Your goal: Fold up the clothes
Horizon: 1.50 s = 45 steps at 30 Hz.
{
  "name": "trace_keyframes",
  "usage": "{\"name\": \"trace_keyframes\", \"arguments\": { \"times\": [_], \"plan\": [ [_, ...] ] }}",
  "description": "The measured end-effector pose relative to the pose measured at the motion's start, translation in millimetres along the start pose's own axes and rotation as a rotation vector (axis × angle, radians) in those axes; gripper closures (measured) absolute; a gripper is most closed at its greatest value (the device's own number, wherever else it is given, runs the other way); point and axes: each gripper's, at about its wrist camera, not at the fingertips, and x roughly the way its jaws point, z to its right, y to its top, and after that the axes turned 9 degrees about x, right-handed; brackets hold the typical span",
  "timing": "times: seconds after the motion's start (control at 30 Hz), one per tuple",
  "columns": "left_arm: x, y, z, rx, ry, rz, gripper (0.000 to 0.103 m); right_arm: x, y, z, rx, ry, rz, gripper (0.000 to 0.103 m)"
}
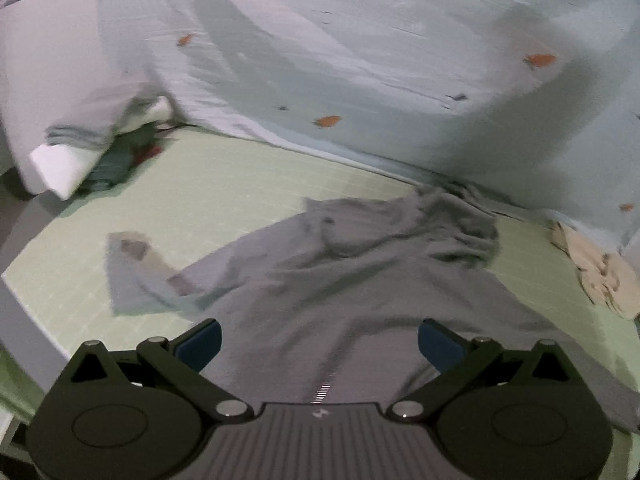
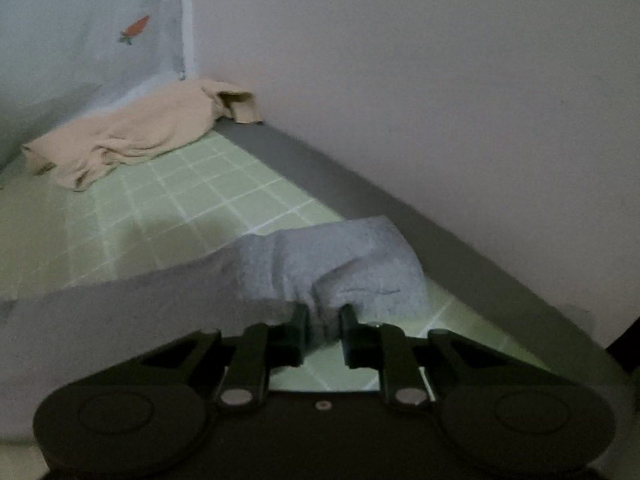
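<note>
Narrowly pinched: right gripper (image 2: pixel 324 320) clamped on grey shirt (image 2: pixel 340 264) sleeve fold between jaws. Left gripper (image 1: pixel 319 344) jaws apart above shirt body, holding nothing. Thin bite, likely slip under pull.

left wrist: over bed (image 1: pixel 248 184), angled down | right wrist: bed corner; shared grey garment (image 1: pixel 360 280)

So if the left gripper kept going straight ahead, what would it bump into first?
Most likely the grey garment spread on the green mat. The open left gripper points down at it, though blur hides how far off it is.
</note>
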Motion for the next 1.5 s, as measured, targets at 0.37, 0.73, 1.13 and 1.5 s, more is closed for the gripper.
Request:
{"name": "trace_keyframes", "arguments": {
  "times": [0.37,0.73,1.13,1.5],
  "plan": [
    [0.6,-11.6,-78.1,-0.116,0.107,-0.026,0.000,-61.1,-39.2,-82.2,-0.066,0.018,-0.053,0.015],
    [45.0,-5.4,-230.1,-0.303,0.089,-0.091,0.000,-182.5,-126.2,-225.0,-0.171,0.322,-0.167,0.005],
    [127.8,21.6,-345.2,-0.345,-0.024,-0.162,0.001,-265.7,-189.8,-326.2,-0.208,0.371,-0.159,0.003],
    [233.0,46.4,-365.2,-0.379,-0.170,-0.281,0.018,-283.3,-212.6,-361.1,-0.237,0.276,-0.172,0.003]
  ]
}}
